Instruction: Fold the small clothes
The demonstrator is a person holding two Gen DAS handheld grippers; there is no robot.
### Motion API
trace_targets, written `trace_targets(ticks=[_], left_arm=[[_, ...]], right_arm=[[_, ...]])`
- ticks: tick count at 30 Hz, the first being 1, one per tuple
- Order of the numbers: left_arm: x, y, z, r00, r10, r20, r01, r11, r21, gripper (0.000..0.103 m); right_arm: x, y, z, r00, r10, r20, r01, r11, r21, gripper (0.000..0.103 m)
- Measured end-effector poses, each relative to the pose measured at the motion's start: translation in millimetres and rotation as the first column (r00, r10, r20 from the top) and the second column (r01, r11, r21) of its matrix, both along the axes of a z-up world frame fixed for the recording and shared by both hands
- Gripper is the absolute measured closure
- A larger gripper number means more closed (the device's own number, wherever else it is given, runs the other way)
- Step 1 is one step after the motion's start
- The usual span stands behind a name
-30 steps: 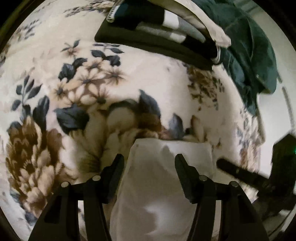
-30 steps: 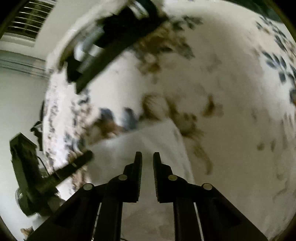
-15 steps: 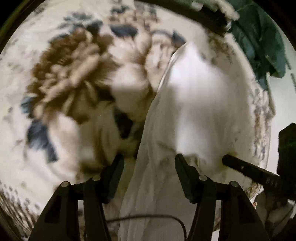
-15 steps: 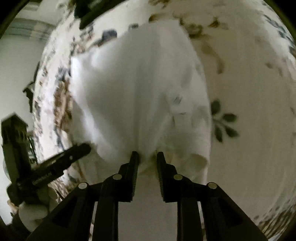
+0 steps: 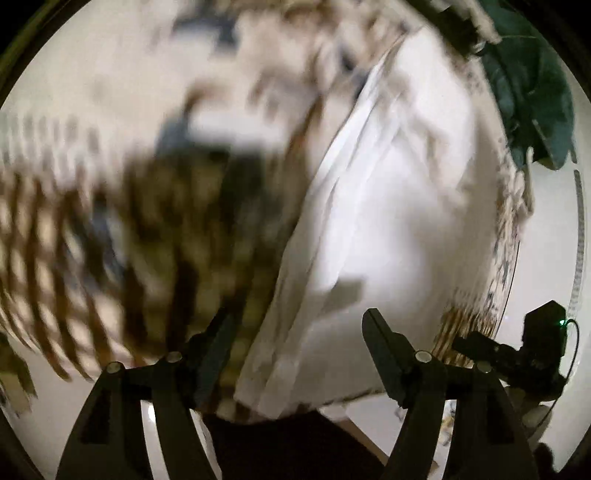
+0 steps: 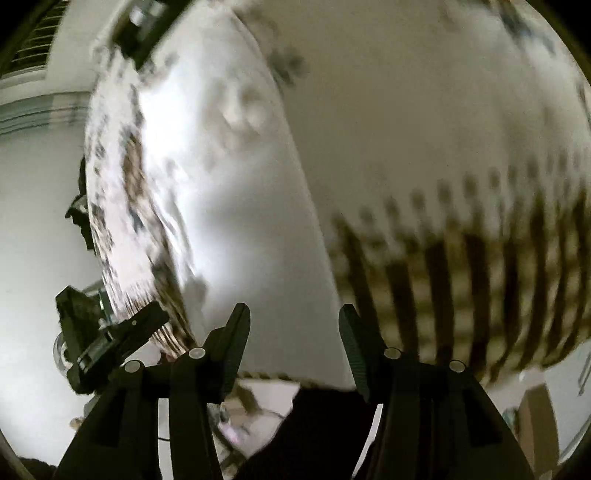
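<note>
A white garment (image 5: 388,221) lies stretched out along the floral blanket (image 5: 147,129), its near end at the blanket's front edge. In the right wrist view the white garment (image 6: 236,192) runs away from the camera on the blanket (image 6: 443,129). My left gripper (image 5: 299,332) is open and empty, its fingers straddling the garment's near end above it. My right gripper (image 6: 293,325) is open and empty over the same near end. The right gripper (image 5: 509,354) shows at the right of the left wrist view. The left gripper (image 6: 110,339) shows at the lower left of the right wrist view. Both views are motion-blurred.
A dark green garment (image 5: 532,85) lies at the far right of the blanket. A folded dark stack (image 5: 454,22) sits at the far edge. The blanket's fringed front edge (image 6: 461,295) is just below the grippers, with floor beyond.
My right gripper has opened and let go of the white garment. Both grippers have pulled back toward the blanket's front edge. The garment now lies stretched out flat.
</note>
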State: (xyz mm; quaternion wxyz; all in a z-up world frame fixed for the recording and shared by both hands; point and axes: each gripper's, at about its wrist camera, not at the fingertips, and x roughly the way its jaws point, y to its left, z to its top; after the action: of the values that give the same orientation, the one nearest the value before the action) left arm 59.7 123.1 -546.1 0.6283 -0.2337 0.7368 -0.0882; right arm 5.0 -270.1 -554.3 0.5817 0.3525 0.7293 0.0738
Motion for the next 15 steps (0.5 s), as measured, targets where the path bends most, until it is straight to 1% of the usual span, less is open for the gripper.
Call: trace_targets(ticks=[1, 2, 4, 5, 7, 9, 10, 11, 12, 13, 14, 15], left_arm=[[-7.3, -3.5, -10.2, 1.000, -0.008, -0.025, 0.008, 1.000, -0.020, 0.033], [-13.9, -5.5, -15.2, 0.999, -0.017, -0.037, 0.017, 1.000, -0.019, 0.033], [-23.8, -13.9, -25.2, 0.998, -0.045, -0.048, 0.043, 0.999, -0.031, 0.033], [-27.6, -14.7, -24.7, 0.997, -0.051, -0.050, 0.050, 0.998, -0.026, 0.033], [-31.0, -19.3, -22.4, 0.998, -0.056, -0.026, 0.055, 0.998, -0.024, 0.033], [-32.7, -21.8, -18.1, 0.999, -0.049, 0.002, 0.049, 0.998, -0.027, 0.036], [-34.6, -22.7, -14.6, 0.999, -0.044, 0.024, 0.045, 0.998, -0.033, 0.057], [-35.3, -23.3, -12.5, 0.998, -0.051, 0.036, 0.052, 0.998, -0.023, 0.078], [-37.2, -22.9, -11.8, 0.998, -0.056, 0.037, 0.057, 0.998, -0.026, 0.099], [-40.0, -20.3, -7.2, 0.998, -0.043, 0.051, 0.045, 0.998, -0.039, 0.099], [-40.0, -20.8, -3.0, 0.997, -0.035, 0.065, 0.037, 0.998, -0.043, 0.099], [-40.9, -20.8, 2.3, 0.997, -0.029, 0.077, 0.032, 0.998, -0.047, 0.099]], right_arm=[[-6.1, 3.5, -7.9, 1.000, 0.004, -0.012, -0.004, 1.000, 0.012, 0.051], [-11.6, 7.0, -15.7, 1.000, 0.006, -0.023, -0.005, 1.000, 0.019, 0.051], [-24.0, 14.0, -32.5, 0.999, 0.005, -0.048, -0.002, 0.999, 0.053, 0.051], [-30.7, 15.1, -39.4, 0.998, 0.008, -0.062, -0.004, 0.998, 0.061, 0.051], [-39.6, 22.2, -53.7, 0.996, 0.005, -0.086, 0.001, 0.998, 0.067, 0.051], [-45.0, 28.0, -61.5, 0.996, -0.001, -0.092, 0.009, 0.996, 0.091, 0.051], [-45.3, 31.8, -62.3, 0.996, -0.009, -0.085, 0.017, 0.995, 0.096, 0.051], [-44.1, 36.9, -62.6, 0.997, -0.017, -0.075, 0.025, 0.994, 0.104, 0.051], [-44.0, 40.2, -60.7, 0.998, -0.031, -0.062, 0.038, 0.993, 0.116, 0.061], [-44.3, 41.9, -58.7, 0.998, -0.036, -0.055, 0.042, 0.991, 0.127, 0.093], [-44.2, 43.8, -55.5, 0.998, -0.037, -0.052, 0.043, 0.991, 0.127, 0.096], [-43.5, 49.6, -50.8, 0.998, -0.051, -0.038, 0.055, 0.990, 0.128, 0.096]])
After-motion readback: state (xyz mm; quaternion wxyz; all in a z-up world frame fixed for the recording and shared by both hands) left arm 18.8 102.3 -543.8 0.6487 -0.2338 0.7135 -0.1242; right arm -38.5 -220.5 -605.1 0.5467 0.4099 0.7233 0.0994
